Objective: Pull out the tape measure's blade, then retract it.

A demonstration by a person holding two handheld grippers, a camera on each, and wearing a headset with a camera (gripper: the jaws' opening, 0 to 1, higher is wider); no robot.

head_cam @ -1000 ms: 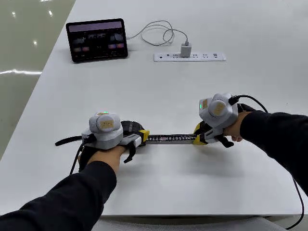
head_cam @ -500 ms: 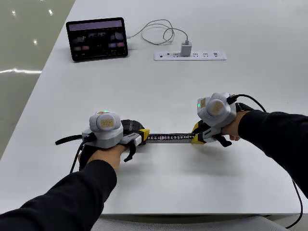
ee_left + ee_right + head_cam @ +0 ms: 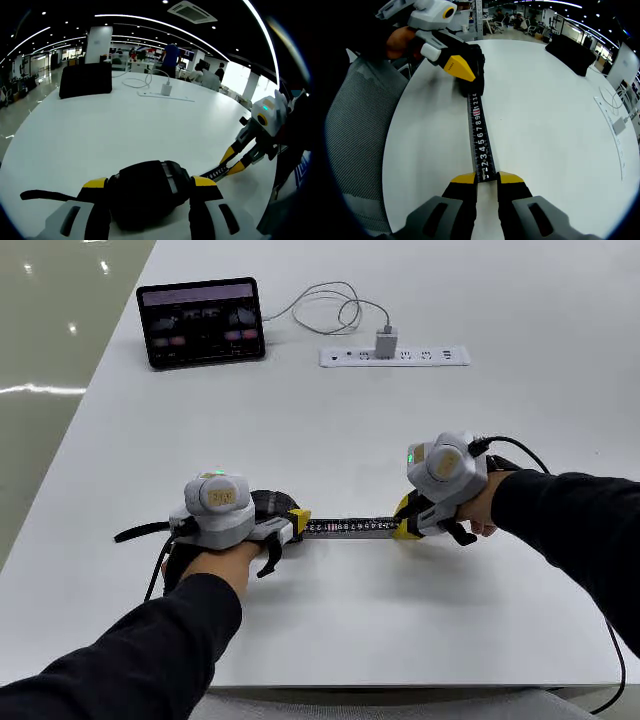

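The black tape measure case (image 3: 272,504) lies on the white table (image 3: 330,440), and my left gripper (image 3: 290,526) is shut on it from both sides; the left gripper view has the case (image 3: 147,192) wedged between the yellow-tipped jaws. The blade (image 3: 350,527) runs out to the right, flat over the table. My right gripper (image 3: 403,529) is shut on the blade's end, and the right gripper view has the numbered blade (image 3: 479,135) leading from my right gripper (image 3: 487,178) back to the case (image 3: 473,75).
A dark tablet (image 3: 202,322) stands at the back left. A white power strip (image 3: 394,357) with a charger and looped cable lies behind the work. The case's black strap (image 3: 140,532) trails left, near the table's left edge.
My right gripper has slid a little to the left toward the case, still holding the blade's end, so the exposed blade is slightly shorter. The left gripper and case stay put.
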